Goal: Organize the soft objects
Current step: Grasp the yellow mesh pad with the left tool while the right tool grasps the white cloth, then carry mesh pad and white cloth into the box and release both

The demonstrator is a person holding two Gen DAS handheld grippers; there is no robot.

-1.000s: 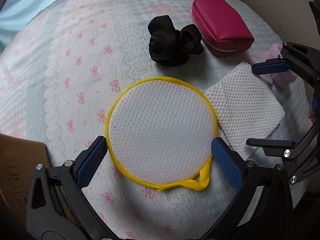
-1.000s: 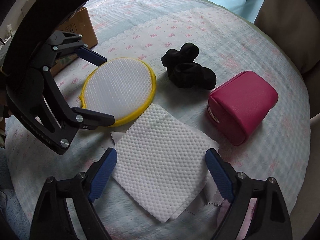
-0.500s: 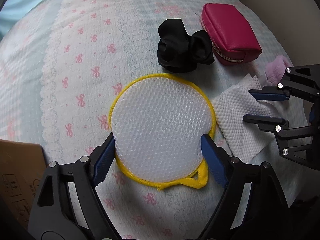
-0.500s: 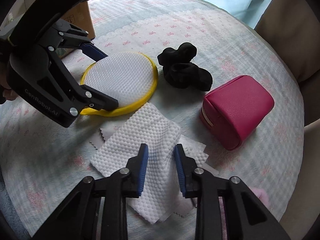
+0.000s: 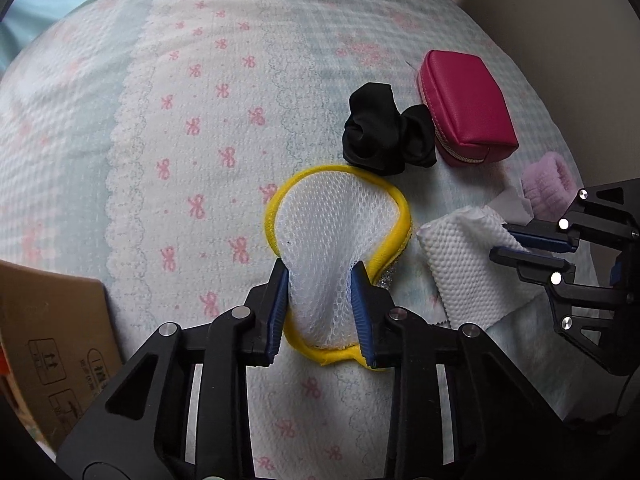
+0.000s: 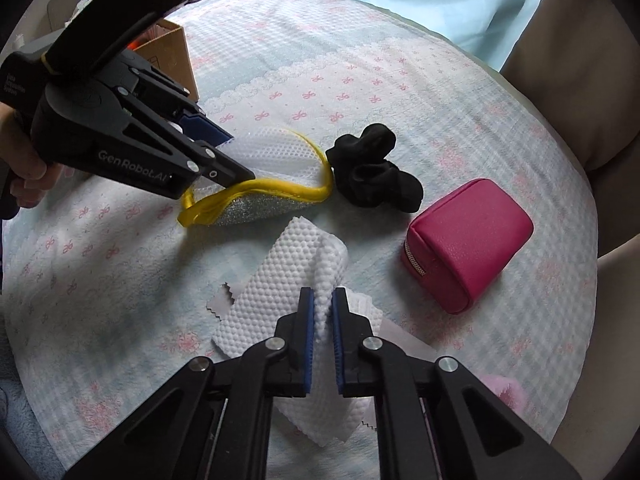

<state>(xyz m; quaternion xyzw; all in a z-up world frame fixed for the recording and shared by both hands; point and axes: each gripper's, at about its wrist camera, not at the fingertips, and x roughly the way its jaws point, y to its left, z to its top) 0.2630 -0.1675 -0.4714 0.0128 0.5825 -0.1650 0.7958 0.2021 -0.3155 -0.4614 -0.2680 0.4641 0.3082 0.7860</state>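
Note:
My left gripper (image 5: 320, 276) is closing on the round yellow-rimmed mesh pad (image 5: 332, 224); its blue pads squeeze the white mesh into a fold and lift its near edge off the cloth. From the right wrist view the same mesh pad (image 6: 272, 184) is bent, showing a silvery underside, with the left gripper (image 6: 236, 156) clamped across it. My right gripper (image 6: 322, 308) is shut on the white dimpled cloth (image 6: 276, 284), which is bunched into a ridge between the pads. In the left wrist view that cloth (image 5: 460, 264) hangs from the right gripper (image 5: 508, 246).
A black scrunched fabric (image 5: 384, 136) and a magenta zip pouch (image 5: 468, 108) lie beyond the pad. A lilac fuzzy item (image 5: 548, 184) sits at the right. A cardboard box (image 5: 48, 340) stands at the left edge. The bow-patterned tablecloth (image 5: 180, 140) covers the round table.
Both grippers closed from wide open: the left onto the mesh pad, folding and raising it, the right onto the white cloth, bunching it. The left gripper rose a little.

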